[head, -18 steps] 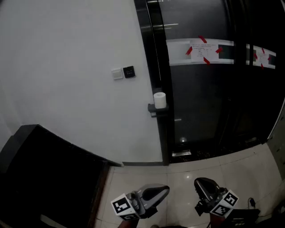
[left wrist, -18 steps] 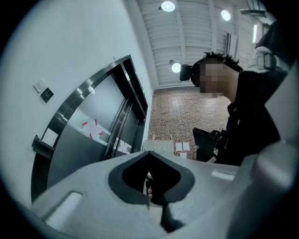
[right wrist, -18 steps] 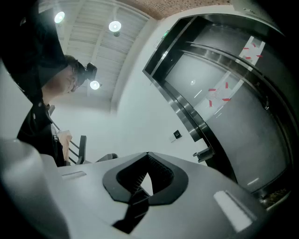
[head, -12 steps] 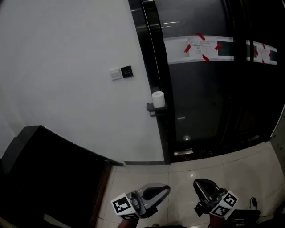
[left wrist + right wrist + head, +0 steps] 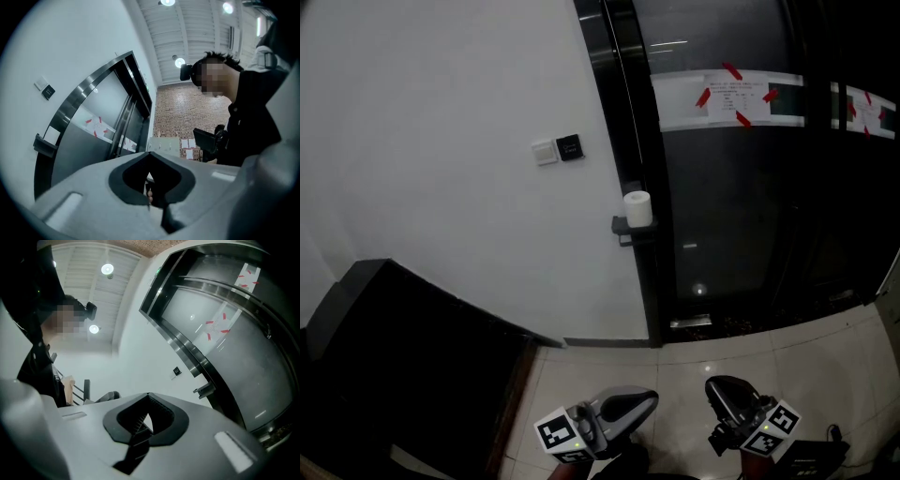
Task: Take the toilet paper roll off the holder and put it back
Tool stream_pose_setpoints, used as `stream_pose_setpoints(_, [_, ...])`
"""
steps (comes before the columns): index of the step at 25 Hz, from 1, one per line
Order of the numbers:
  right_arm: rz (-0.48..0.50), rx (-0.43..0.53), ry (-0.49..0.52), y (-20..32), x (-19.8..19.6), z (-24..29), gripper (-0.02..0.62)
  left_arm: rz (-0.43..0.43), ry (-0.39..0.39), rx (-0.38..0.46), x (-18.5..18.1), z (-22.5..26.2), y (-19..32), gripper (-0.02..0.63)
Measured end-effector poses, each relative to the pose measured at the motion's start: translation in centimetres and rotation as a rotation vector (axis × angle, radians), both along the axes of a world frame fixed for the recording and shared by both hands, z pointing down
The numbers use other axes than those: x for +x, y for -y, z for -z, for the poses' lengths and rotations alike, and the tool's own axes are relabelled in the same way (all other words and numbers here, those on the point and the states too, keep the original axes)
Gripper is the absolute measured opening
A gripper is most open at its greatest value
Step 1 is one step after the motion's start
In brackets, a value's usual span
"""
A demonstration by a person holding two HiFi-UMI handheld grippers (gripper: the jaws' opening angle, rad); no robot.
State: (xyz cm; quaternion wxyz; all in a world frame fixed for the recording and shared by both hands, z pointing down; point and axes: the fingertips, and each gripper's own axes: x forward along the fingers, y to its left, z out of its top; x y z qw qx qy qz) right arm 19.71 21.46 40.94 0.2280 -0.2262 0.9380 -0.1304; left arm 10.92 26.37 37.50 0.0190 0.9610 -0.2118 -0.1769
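Note:
A white toilet paper roll (image 5: 637, 208) stands upright on a small black holder (image 5: 630, 228), fixed where the white wall meets the dark door frame. Both grippers hang low over the floor tiles, far below the roll and apart from it. My left gripper (image 5: 649, 401) points up and to the right, its jaws met at the tips with nothing between them (image 5: 150, 153). My right gripper (image 5: 719, 386) is shut and empty too (image 5: 148, 395). The holder (image 5: 44, 145) shows small at the left of the left gripper view, and the holder (image 5: 205, 391) shows right of centre in the right gripper view.
A white switch plate (image 5: 547, 153) and a black one (image 5: 570, 147) sit on the wall left of the roll. The dark glass door carries a paper sheet (image 5: 727, 98) taped with red strips. A black slanted block (image 5: 403, 356) fills the lower left. Pale tiles (image 5: 825, 356) cover the floor.
The head camera's aim drifts slightly. The roll stays on its holder and both grippers keep their places at the bottom of the view.

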Motion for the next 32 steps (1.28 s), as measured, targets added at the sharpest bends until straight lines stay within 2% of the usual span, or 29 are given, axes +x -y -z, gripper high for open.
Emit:
stream_pose_setpoints(7, [0.010,-0.027,-0.050,6.7,-2.3,-0.6,0.002,-0.013,-0.038,0.001,-2.4,-0.2,7.7,0.000])
stream_pose_setpoints(12, [-0.043,-0.001,-0.098,15.6,-5.7,-0.8,0.002,-0.042,-0.073,0.009,-6.3,-0.3,16.6,0.000])
stream_pose_setpoints(20, [-0.089,0.000,-0.086,27.7,-12.3,3.2,0.002,-0.128,-0.098,0.044,-12.1,2.9,29.4,0.000])
stream_pose_setpoints(26, [-0.134,-0.041,-0.194,33.5,-14.8,1.5,0.002,-0.146,-0.158,0.007,-15.4,2.5,35.1,0.000])
stream_pose_setpoints(32, [-0.155,-0.047,-0.189,37.8,-15.4,1.5,0.002,-0.128,-0.154,-0.014,-16.4,1.6,38.7,0.000])
